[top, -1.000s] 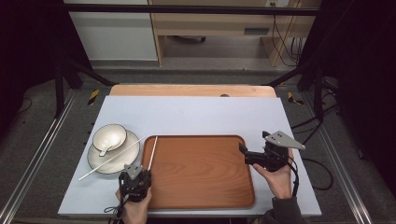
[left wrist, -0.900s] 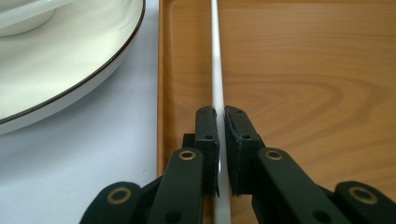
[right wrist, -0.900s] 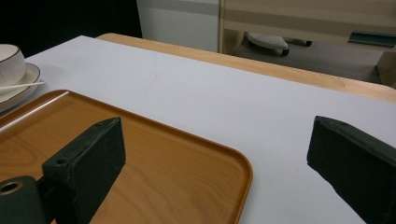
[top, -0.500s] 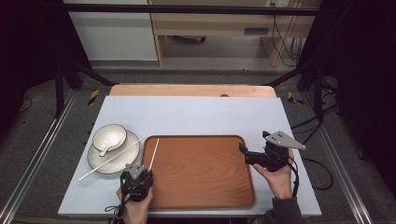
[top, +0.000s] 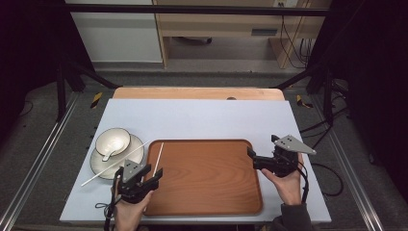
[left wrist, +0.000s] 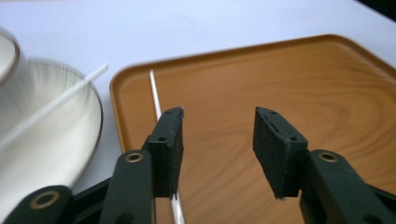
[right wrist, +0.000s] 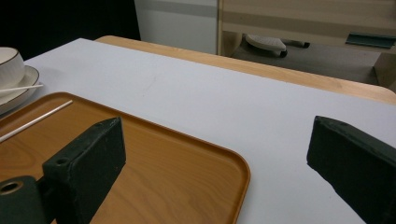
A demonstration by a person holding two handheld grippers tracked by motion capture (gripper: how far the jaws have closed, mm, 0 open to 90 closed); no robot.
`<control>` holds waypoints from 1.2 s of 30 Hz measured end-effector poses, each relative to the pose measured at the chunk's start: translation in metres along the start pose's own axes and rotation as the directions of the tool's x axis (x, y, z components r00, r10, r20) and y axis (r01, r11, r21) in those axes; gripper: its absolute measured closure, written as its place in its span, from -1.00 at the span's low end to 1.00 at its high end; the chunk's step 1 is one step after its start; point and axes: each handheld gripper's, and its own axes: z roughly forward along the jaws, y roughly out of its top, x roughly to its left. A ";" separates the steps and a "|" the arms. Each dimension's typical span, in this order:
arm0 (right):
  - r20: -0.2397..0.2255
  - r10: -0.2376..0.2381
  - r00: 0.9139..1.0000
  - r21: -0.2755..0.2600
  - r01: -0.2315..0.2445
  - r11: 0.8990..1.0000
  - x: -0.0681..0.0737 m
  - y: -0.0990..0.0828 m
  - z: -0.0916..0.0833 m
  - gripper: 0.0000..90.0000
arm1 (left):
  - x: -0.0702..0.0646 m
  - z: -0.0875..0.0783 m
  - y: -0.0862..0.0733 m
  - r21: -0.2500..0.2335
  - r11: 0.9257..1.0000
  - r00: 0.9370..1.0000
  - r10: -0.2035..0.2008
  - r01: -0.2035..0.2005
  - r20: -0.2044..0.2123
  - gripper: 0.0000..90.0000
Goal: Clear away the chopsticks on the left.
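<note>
High view: a pale surface [top: 202, 118] carries a wooden tray [top: 207, 175] near its front edge, with a white plate [top: 98, 163] just beside the tray's left rim. A white bowl [top: 112, 141] sits on the far part of the plate, and a white spoon [top: 109, 153] lies with its head in the bowl. One white chopstick [top: 115, 163] rests diagonally across the plate, its lower end reaching the surface to the left; a second chopstick [top: 158, 159] lies inside the tray along its left edge. The left gripper [top: 153, 174], held in the left hand [top: 129, 211], is at the tray's front left corner with its jaws spread and nothing between them. Left gripper view: the left gripper [left wrist: 218, 140] has its jaws apart above the tray [left wrist: 280, 84]; the second chopstick [left wrist: 156, 95] runs up the tray floor and passes beneath the left-hand jaw, while the plate [left wrist: 70, 144] and the first chopstick [left wrist: 56, 105] lie to the left. High view: the right gripper [top: 251, 156], held in the right hand [top: 287, 185], is at the tray's right rim, pointing leftward. Right gripper view: the right gripper [right wrist: 215, 144] shows its jaws wide apart and empty, one over the tray [right wrist: 177, 163] and the other over the bare surface [right wrist: 210, 98], with the bowl [right wrist: 10, 65] and plate [right wrist: 23, 88] far off at left.
</note>
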 end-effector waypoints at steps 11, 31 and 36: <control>0.003 -0.001 1.000 -0.001 0.001 1.000 -0.001 0.000 -0.001 -0.90 | 0.048 -0.011 0.015 0.014 0.995 0.982 0.096 -0.100 0.165 -0.41; 0.002 -0.007 1.000 0.010 0.007 1.000 0.000 -0.002 0.002 -0.90 | 0.112 -0.028 -0.031 0.173 0.944 0.957 0.264 -0.282 0.120 -0.43; 0.001 -0.007 1.000 0.016 0.007 1.000 -0.001 -0.004 0.003 -0.89 | 0.125 -0.029 -0.032 0.176 0.953 0.969 0.236 -0.246 0.077 -0.34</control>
